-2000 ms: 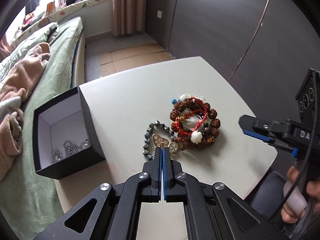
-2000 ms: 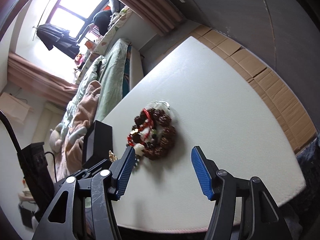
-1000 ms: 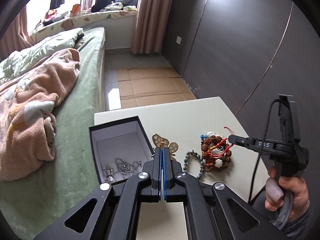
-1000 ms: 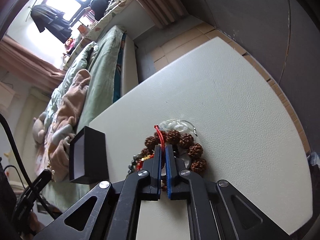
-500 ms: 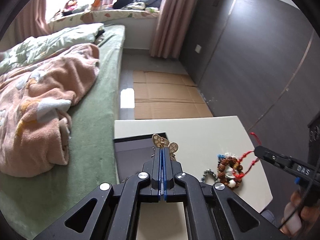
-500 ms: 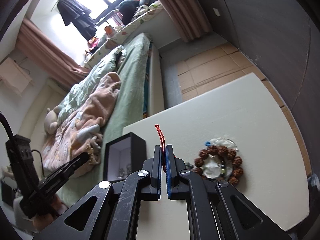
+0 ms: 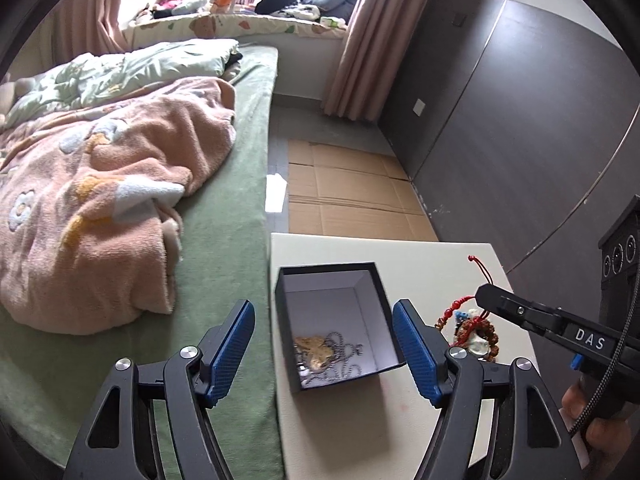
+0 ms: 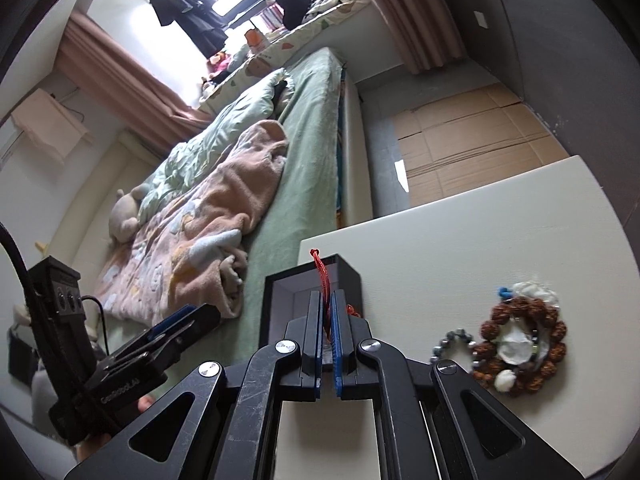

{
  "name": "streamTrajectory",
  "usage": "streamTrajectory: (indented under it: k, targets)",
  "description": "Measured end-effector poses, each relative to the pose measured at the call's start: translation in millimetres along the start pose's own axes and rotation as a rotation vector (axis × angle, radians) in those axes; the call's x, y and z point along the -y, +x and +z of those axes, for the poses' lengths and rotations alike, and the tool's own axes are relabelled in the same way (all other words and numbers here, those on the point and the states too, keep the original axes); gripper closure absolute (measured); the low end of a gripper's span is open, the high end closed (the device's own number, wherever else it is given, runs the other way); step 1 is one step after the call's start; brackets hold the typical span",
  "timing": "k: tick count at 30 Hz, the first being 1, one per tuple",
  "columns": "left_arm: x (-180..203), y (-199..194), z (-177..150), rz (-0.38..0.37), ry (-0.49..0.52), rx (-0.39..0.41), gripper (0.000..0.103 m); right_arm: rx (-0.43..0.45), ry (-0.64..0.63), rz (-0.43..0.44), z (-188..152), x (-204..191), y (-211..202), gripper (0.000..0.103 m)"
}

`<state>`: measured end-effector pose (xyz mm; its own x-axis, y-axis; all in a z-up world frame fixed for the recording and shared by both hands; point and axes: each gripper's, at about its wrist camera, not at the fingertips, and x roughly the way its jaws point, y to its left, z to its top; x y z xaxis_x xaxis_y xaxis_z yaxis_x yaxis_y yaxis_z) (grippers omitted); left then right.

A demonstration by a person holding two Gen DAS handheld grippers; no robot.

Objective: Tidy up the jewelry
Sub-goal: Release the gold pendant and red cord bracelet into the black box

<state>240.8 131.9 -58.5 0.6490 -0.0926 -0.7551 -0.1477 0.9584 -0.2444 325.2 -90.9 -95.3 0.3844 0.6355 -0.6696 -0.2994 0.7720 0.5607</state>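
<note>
My left gripper point(image 7: 322, 348) is open and empty, held above the open black box point(image 7: 374, 294). In the box lie a gold butterfly piece point(image 7: 314, 354) and a silver chain point(image 7: 344, 350). My right gripper point(image 8: 327, 328) is shut on a red cord bracelet point(image 8: 321, 276) and holds it up near the box point(image 8: 348, 276); in the left wrist view it point(image 7: 480, 294) hangs right of the box with the red bracelet point(image 7: 478, 270). A pile of brown bead bracelets point(image 8: 520, 344) and a grey bead bracelet point(image 8: 452, 338) lie on the white table point(image 8: 460, 248).
The table point(image 7: 420, 252) stands against a green bed point(image 7: 224, 248) with a pink blanket point(image 7: 100, 200). Dark cabinet doors point(image 7: 500, 120) rise behind the table. Cardboard covers the floor point(image 7: 352, 192). The box sits at the table's bed-side edge.
My left gripper has opened and dropped the gold butterfly piece into the box. My right gripper has closed on the red cord bracelet, lifted it off the pile and carried it toward the box.
</note>
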Motion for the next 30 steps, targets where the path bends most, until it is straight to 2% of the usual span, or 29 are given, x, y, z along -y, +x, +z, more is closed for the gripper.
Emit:
streamTrajectory:
  k: [10,11,12,14,16,23,30]
  targets:
    - [-27,-11,-2,0.026,-0.057,-0.002,0.031,-0.039,-0.035,0.062,3,-33,34,0.097]
    - [-27,-12,-3,0.025,-0.057,-0.002,0.031,-0.044,-0.041,0.057,4,-35,36,0.094]
    - [-26,-12,-3,0.025,-0.056,-0.002,0.031,-0.059,-0.044,0.053,4,-37,39,0.089]
    - [-23,-12,-4,0.024,-0.049,-0.003,0.031,-0.083,-0.024,0.071,2,-33,41,0.05]
    - [-19,-11,-5,0.021,-0.04,-0.008,0.031,-0.042,-0.002,0.069,-2,-26,31,0.038]
    - [11,-4,-12,-0.015,0.016,-0.03,0.031,0.02,0.044,0.01,-16,8,-12,0.037]
    - [45,11,-22,-0.044,0.068,-0.066,0.031,0.096,0.146,-0.046,-32,65,-57,0.037]
